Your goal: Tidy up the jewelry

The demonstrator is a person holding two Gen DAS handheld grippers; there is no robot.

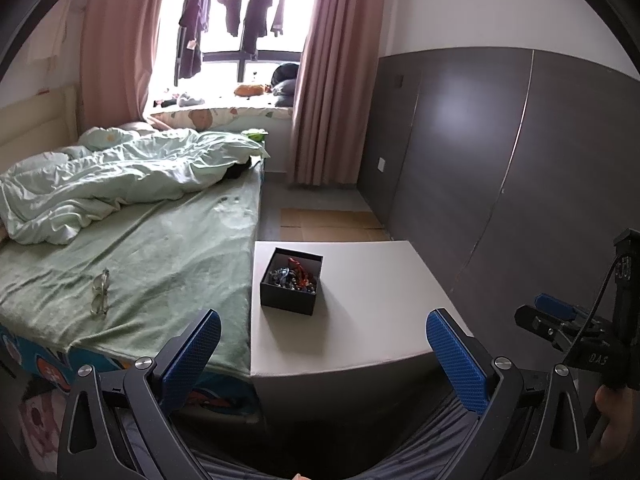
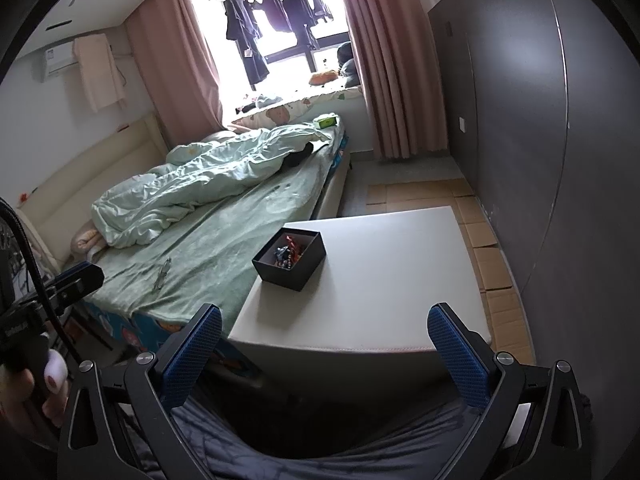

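With both the left gripper [image 1: 323,354] and right gripper [image 2: 325,350] spread wide and empty, the black box [image 1: 291,281] sat near the tabletop's [image 1: 380,300] far left corner, its tangled jewelry [image 1: 294,275] too small to distinguish.

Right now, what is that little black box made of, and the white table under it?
The black box looks like stiff matte cardboard: thin straight walls, sharp corners, no shine. The white table seems a smooth painted or laminated board, with an even, dull top and a clean edge; I cannot tell which. The jewelry inside looks like beads and metal bits, too small to be sure.
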